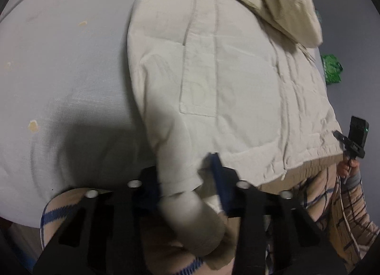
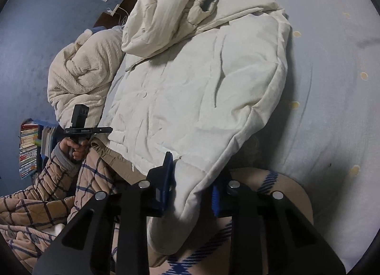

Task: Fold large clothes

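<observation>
Cream puffer jacket (image 2: 194,80) lies spread on the pale blue bed sheet (image 2: 332,84). Left tool (image 1: 187,180) clamps a sleeve cuff; right tool (image 2: 192,187) clamps the hem corner. No legible writing.

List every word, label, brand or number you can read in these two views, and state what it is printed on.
None can be read.
Book spines: print too small.
Green packet: pattern blurred, no legible words.
Black handheld device: faint marking on its bar, too small.
White jacket: no label visible.
</observation>
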`<state>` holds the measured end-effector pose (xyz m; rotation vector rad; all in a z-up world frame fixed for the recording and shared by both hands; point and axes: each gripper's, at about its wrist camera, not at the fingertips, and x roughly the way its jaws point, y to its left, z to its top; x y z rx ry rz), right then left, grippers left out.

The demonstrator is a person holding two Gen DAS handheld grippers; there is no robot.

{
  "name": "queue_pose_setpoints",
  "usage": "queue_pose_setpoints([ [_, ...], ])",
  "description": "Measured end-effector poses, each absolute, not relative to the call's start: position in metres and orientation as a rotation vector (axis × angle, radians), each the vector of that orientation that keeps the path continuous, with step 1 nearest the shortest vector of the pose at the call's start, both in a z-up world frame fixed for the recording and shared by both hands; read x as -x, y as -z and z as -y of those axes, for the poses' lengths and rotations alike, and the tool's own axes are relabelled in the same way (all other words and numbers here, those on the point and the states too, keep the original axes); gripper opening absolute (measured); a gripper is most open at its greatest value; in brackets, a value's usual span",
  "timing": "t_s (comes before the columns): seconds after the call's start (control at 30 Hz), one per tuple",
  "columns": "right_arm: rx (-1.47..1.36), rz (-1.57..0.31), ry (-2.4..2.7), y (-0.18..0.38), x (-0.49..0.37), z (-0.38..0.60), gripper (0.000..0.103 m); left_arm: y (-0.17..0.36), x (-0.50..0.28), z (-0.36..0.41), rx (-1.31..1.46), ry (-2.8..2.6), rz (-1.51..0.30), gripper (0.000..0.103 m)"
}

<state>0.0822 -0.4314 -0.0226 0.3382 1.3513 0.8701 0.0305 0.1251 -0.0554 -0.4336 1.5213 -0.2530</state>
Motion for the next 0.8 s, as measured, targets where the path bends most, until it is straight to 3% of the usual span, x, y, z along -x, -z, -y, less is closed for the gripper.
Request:
queue_pose_setpoints([
  [0.47,-0.353,-1.298,-0.901,0.018,-0.072,0.427,0.019,0.032,-0.009,-0.118,0.438,0.324,-1.406,0.014],
  [0.8,-0.519,-1.156,-0.978,-0.017,-0.089,0.426,0.016,-0.015,-0.022,-0.122,0.481,0.425,-1.198,0.011],
])
